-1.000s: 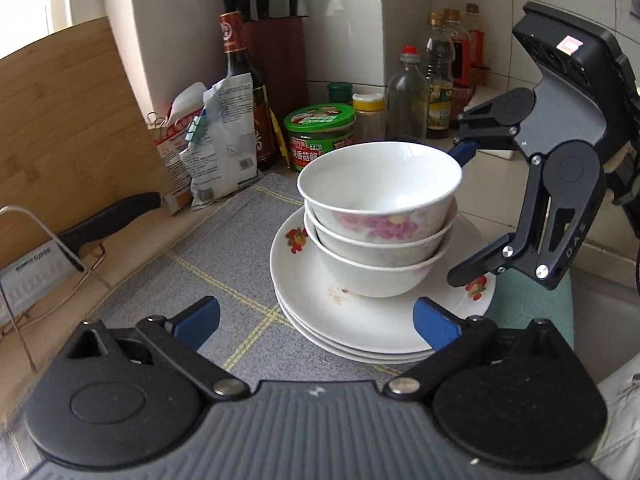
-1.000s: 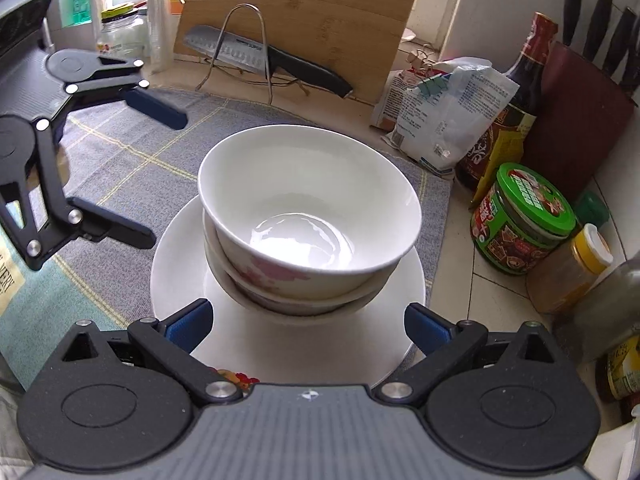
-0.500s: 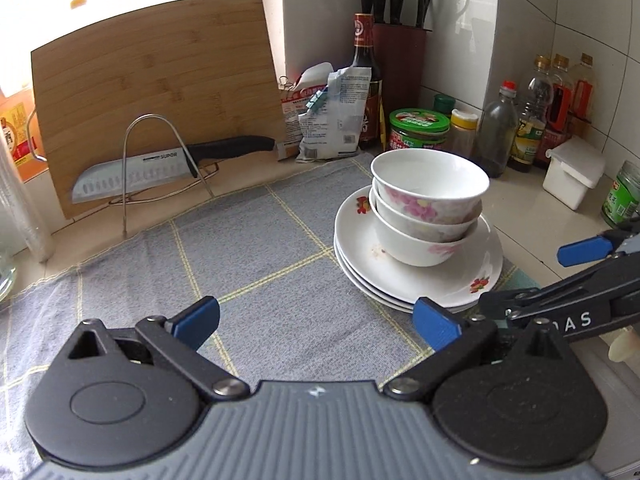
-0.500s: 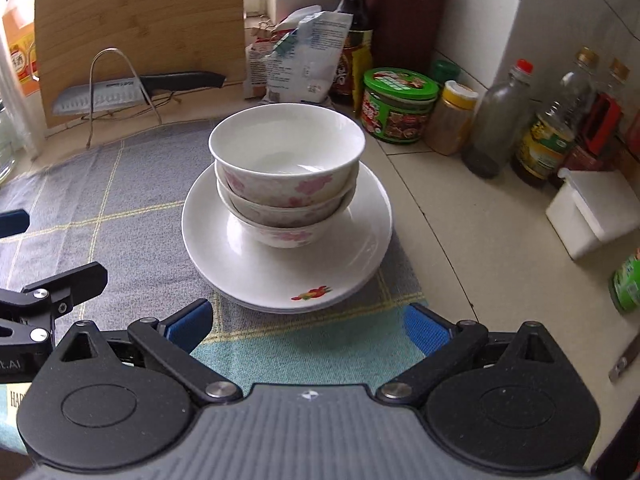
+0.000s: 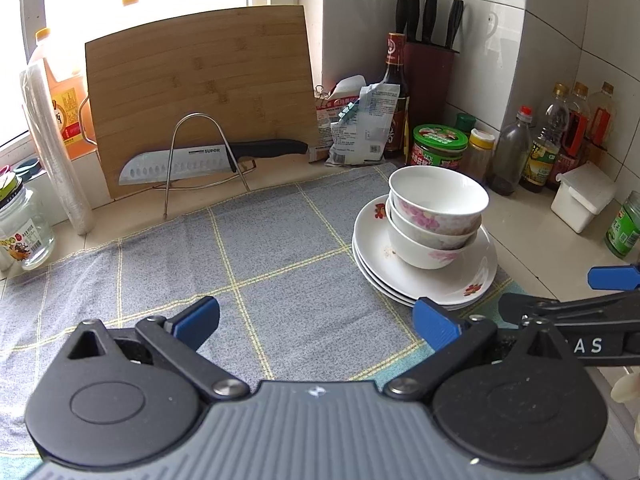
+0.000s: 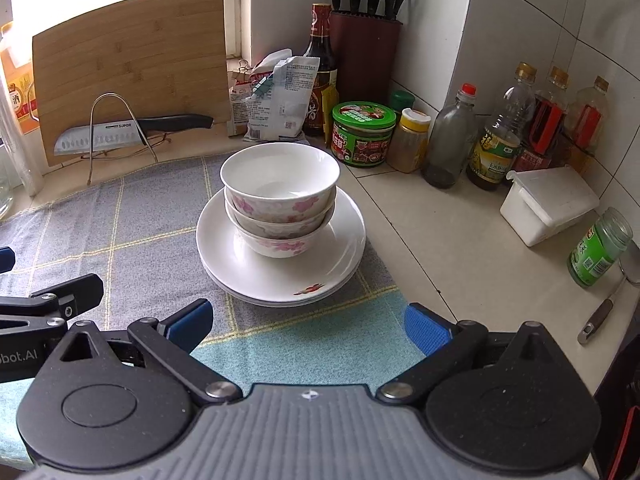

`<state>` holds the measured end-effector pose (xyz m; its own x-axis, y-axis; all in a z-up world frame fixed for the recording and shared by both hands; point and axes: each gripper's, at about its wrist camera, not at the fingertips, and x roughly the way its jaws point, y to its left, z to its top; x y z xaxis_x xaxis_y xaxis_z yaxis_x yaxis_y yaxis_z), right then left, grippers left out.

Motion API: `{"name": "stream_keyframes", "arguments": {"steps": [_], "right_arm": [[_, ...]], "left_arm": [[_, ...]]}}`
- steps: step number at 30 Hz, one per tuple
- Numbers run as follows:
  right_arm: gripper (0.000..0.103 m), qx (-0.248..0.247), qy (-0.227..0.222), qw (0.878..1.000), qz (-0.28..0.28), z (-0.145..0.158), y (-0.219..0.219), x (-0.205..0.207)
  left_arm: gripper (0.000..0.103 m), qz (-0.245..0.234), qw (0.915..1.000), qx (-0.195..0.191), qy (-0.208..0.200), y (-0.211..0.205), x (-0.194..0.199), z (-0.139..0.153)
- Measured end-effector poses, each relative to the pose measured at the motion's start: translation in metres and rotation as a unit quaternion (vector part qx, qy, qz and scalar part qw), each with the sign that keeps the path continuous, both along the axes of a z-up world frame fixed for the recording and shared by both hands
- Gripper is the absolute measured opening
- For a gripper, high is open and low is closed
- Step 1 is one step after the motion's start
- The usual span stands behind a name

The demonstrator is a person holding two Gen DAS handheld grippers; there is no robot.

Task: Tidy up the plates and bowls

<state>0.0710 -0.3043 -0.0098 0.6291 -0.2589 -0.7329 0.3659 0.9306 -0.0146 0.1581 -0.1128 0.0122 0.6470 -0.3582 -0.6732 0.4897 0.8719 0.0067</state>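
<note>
Well ahead of both spread, empty tongs [image 5: 316, 320] [image 6: 308, 322] sit stacked bowls [image 6: 279, 200] on plates [image 6: 332, 268].

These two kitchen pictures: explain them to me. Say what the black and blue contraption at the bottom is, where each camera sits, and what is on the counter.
Each picture comes from a camera on a handheld two-finger gripper, looking along its blue-padded fingers. One shows the left gripper, the other the right gripper. Both are open and hold nothing. On the grey checked cloth three flowered bowls sit nested on a stack of white plates. Behind stand a cutting board, a knife on a wire rack, and bottles and jars.
</note>
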Motion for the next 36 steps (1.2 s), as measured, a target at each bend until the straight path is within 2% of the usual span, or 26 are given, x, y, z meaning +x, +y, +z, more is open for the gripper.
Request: {"name": "stream_keyframes", "arguments": {"steps": [9,36], "right_arm": [[0.103,0.0,-0.009,1.0,-0.006,0.006,-0.001,-0.006],[0.103,-0.002,-0.008,1.0,-0.013,0.01,-0.002,-0.014]], "left_arm": [[0.102,0.01,0.9998,0.005,-0.014,-0.002,-0.008,0.008],[0.102,0.012,0.9999,0.0,-0.01,-0.001,-0.016,0.011]]}}
